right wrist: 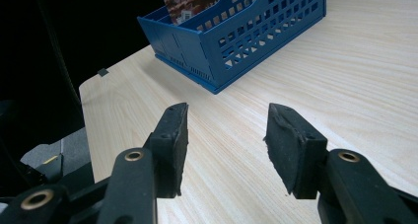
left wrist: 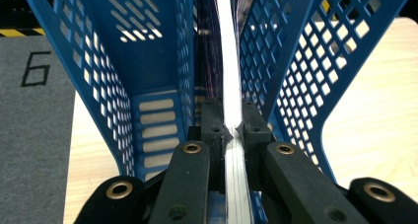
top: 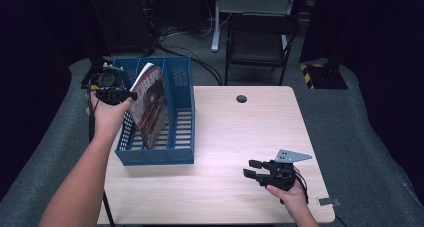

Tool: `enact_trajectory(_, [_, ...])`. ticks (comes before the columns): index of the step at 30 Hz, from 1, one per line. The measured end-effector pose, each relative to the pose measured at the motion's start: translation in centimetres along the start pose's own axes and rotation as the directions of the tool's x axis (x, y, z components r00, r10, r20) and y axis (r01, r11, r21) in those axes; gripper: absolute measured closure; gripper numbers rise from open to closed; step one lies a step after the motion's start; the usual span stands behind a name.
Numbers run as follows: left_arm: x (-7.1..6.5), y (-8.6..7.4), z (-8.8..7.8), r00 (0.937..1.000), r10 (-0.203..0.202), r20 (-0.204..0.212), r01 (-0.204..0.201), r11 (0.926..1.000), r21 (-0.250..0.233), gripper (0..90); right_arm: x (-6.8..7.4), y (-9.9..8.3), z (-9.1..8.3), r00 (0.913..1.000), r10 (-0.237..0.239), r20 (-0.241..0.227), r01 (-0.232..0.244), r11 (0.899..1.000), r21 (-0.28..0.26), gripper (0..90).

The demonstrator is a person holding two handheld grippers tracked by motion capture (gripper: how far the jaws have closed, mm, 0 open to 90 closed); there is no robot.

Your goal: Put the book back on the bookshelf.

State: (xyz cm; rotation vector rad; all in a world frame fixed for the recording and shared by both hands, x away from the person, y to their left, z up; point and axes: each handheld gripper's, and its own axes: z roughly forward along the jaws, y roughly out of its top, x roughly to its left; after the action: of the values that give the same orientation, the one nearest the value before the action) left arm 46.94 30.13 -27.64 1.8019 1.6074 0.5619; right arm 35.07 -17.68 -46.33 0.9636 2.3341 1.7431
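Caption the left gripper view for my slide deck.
Left hand-held gripper clamps a magazine's edge inside the blue file rack.

Light wood-grain table [top: 235, 137], round grommet hole [top: 241, 98] near its far edge. Grey carpet floor [top: 360, 137] around it; a "6" marked on the carpet [left wrist: 34, 68] in the left gripper view. Dark folding chair [top: 260, 44] beyond the table, white desk frame [top: 252, 7] behind it. Cables [top: 185, 39] on the floor. Yellow-black striped block [top: 320, 74] far right. Surroundings dark.
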Motion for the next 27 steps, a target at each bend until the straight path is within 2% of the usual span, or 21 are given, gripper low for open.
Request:
enact_trajectory(7, [0.1, 0.4, 0.4, 0.9991, -0.035, -0.022, 0.034, 0.9986, -0.04, 84.2, 0.0, 0.0, -0.1, 1.0, -0.002, -0.001, 0.002, 1.0, -0.005, 50.5])
enact_trajectory(11, [0.3, 0.5, 0.6, 0.9987, -0.041, -0.029, 0.04, 0.998, -0.05, 84.2, -0.1, 0.0, -0.1, 1.0, 0.002, -0.001, -0.002, 1.0, -0.004, 50.5])
enact_trajectory(15, [0.3, 0.4, 1.0, 0.9983, -0.048, -0.034, 0.045, 0.9956, -0.082, 84.2, -0.1, 0.0, -0.1, 1.0, 0.0, -0.002, 0.0, 1.0, 0.0, 50.5])
enact_trajectory(27, [0.2, 0.2, 1.9, 0.9975, -0.055, -0.045, 0.051, 0.9945, -0.091, 84.2, 0.0, 0.0, 0.0, 1.0, -0.001, -0.002, 0.001, 1.0, 0.002, 50.5])
